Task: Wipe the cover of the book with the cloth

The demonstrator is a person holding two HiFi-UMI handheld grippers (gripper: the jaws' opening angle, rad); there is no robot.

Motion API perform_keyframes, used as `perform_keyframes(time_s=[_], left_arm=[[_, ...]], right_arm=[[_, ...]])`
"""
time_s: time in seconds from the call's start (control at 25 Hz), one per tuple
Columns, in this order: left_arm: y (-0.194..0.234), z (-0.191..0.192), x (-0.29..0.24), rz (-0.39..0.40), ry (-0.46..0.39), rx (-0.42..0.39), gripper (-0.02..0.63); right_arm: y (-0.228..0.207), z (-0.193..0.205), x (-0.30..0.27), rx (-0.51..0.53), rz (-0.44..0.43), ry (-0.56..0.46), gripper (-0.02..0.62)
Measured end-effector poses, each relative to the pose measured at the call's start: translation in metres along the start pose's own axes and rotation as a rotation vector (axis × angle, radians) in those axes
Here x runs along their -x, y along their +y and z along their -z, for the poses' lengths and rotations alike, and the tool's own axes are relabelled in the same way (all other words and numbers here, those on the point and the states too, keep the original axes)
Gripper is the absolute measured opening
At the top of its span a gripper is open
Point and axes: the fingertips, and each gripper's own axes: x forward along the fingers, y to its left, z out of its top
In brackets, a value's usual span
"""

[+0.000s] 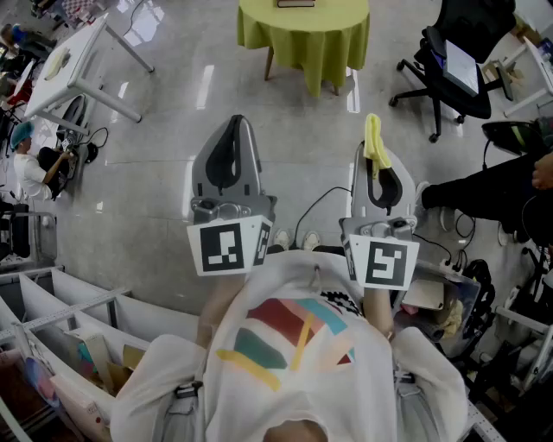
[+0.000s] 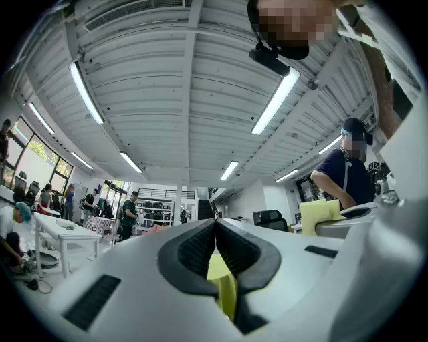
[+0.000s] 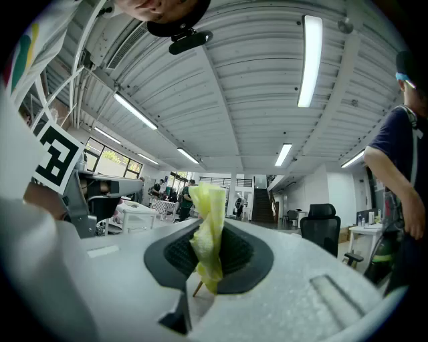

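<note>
A dark book (image 1: 295, 3) lies on a round table under a yellow-green tablecloth (image 1: 302, 39) at the far top of the head view, well beyond both grippers. My right gripper (image 1: 373, 129) (image 3: 214, 230) is shut on a crumpled yellow cloth (image 1: 372, 142) (image 3: 207, 207) that sticks up out of its jaws. My left gripper (image 1: 235, 121) (image 2: 215, 224) is shut with nothing held; the yellow-green in the slit below its jaws is the tablecloth behind. Both grippers are held up side by side and point toward the table. The cloth (image 2: 321, 215) also shows at the right of the left gripper view.
A black office chair (image 1: 454, 60) stands right of the round table, a white table (image 1: 73, 60) at the far left. A person (image 1: 30, 168) crouches on the floor at left, another's leg (image 1: 484, 186) reaches in at right. Shelving with boxes (image 1: 78, 337) is at lower left.
</note>
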Motion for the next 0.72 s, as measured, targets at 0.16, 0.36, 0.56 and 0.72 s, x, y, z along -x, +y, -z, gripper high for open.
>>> perform_keyframes(time_s=[0.16,0.36,0.56,0.72], left_arm=[[-0.012,0.001,-0.009,0.004,-0.001,-0.006,0.017],[-0.025,0.004,-0.024,0.000,-0.009,-0.005,0.015],[-0.036,0.010,-0.035,-0.011,-0.021,-0.006,0.015],[-0.033,0.016,-0.047,-0.023,-0.028,-0.016,0.015]], right_arm=[[-0.016,0.006,0.000,0.021,0.006,0.010,0.028],[-0.032,0.010,-0.007,0.014,-0.023,0.012,0.028],[-0.049,0.012,-0.012,0.014,-0.026,-0.014,0.028],[-0.058,0.016,-0.024,0.019,-0.035,-0.045,0.028]])
